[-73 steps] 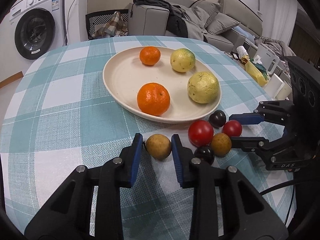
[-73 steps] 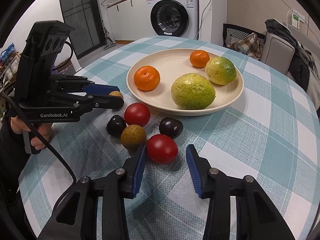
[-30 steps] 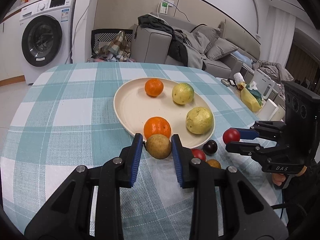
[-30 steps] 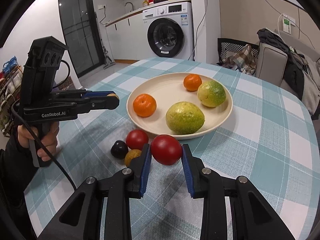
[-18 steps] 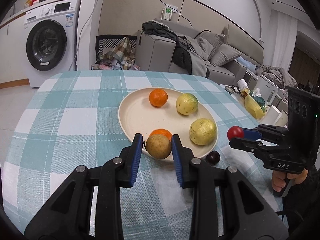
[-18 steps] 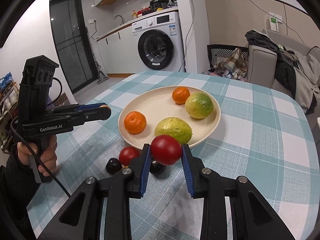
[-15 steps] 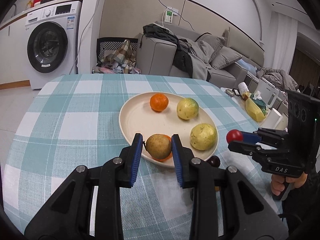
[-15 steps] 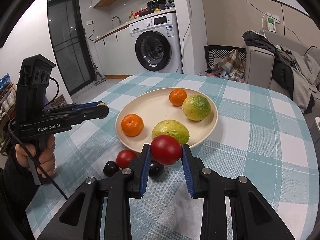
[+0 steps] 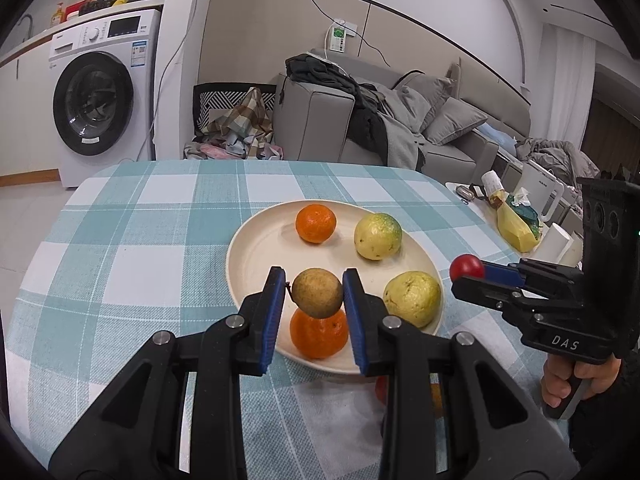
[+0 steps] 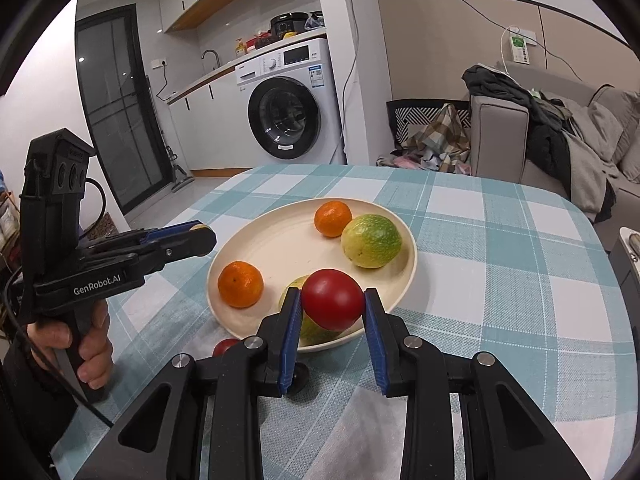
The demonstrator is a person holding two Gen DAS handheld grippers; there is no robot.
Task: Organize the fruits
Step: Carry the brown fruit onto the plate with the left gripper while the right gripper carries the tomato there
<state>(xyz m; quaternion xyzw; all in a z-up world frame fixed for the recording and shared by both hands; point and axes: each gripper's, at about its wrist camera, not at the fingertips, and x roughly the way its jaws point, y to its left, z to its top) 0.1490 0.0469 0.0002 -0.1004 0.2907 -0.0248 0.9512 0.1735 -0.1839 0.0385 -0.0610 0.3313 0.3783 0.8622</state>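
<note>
A table under a teal-and-white checked cloth (image 9: pixel 168 240) fills the lower frame, bearing a round cream plate (image 9: pixel 256 256) at centre. The left gripper (image 9: pixel 316 300) clenches a brownish round fruit (image 9: pixel 317 293) above the plate's lower edge; the right gripper (image 10: pixel 331 308) clenches a red tomato (image 10: pixel 332 299) likewise.

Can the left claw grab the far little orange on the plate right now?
Probably not yet: the left claw is shut on a brown fruit. Nothing blocks the way to the far orange on the plate.
</note>
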